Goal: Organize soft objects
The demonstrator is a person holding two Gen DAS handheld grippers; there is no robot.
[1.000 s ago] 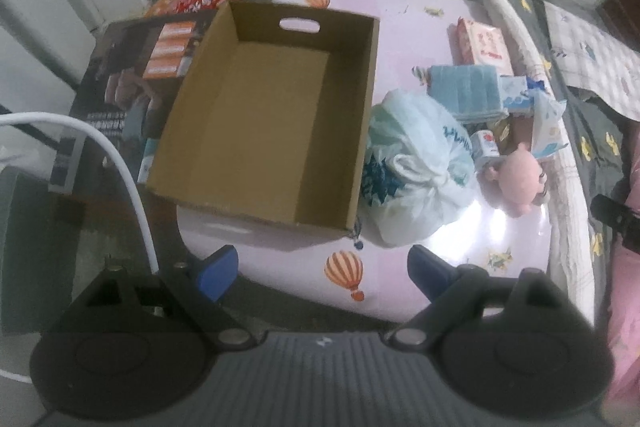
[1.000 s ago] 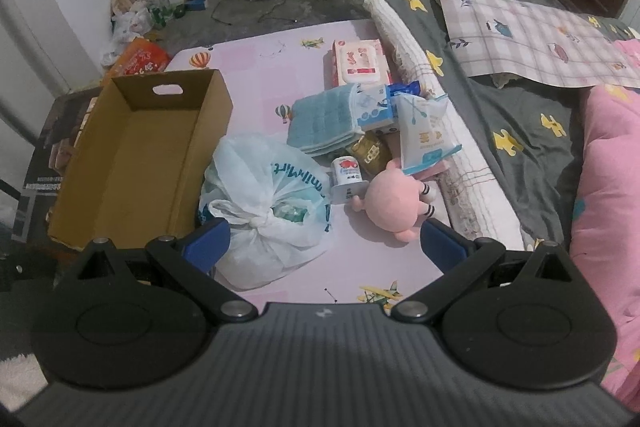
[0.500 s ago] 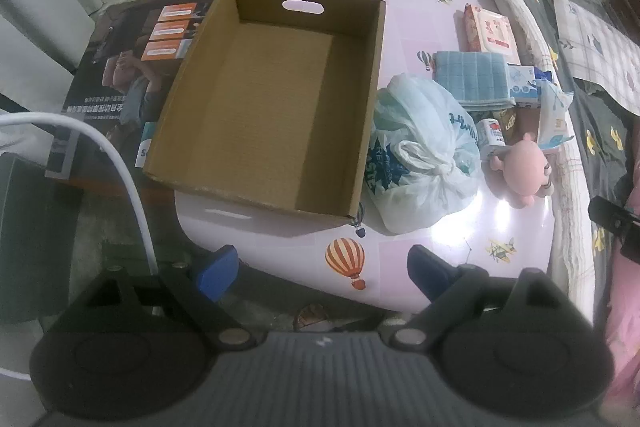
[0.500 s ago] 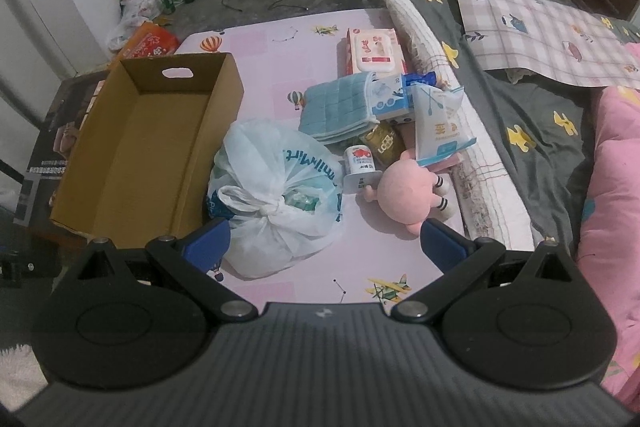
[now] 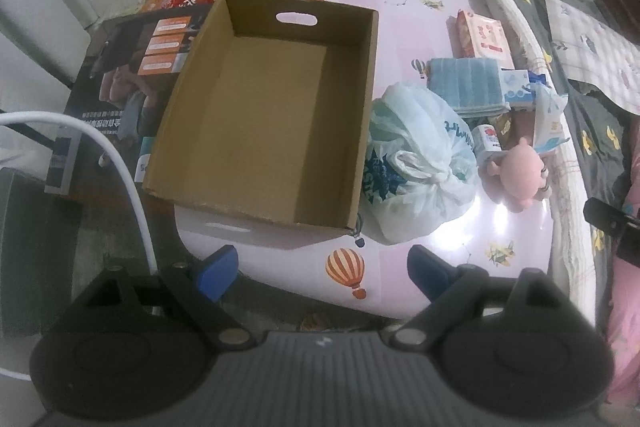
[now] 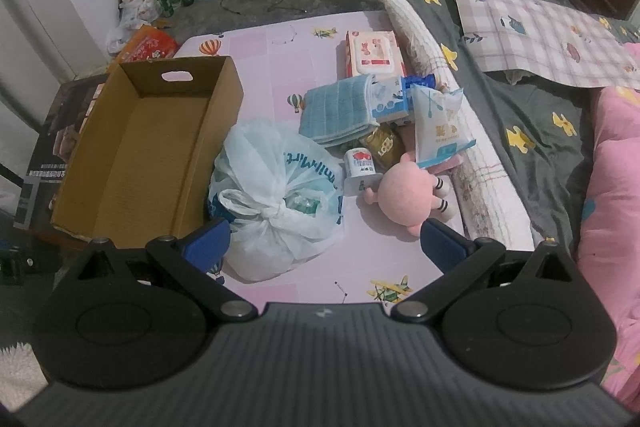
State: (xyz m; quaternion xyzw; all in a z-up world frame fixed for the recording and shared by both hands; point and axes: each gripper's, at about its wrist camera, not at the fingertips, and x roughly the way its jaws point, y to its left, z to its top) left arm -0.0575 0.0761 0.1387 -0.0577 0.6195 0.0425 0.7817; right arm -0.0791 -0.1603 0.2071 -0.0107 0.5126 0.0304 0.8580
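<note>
Both tongs (image 5: 322, 273) (image 6: 326, 239) gape above cardboard box (image 5: 264, 115)

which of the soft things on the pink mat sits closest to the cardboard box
The tied white plastic bag: it rests right against the cardboard box. The blue folded towel and pink plush toy lie further off, on the far side of the bag from the box.

Counted: 1 cardboard box (image 6: 136, 147), 1 tied bag (image 6: 276, 199), 1 plush (image 6: 404, 193), 1 folded towel (image 6: 340, 111), 3 tissue/wipe pkgs (image 6: 374, 53), 1 small can (image 6: 360, 167).
</note>
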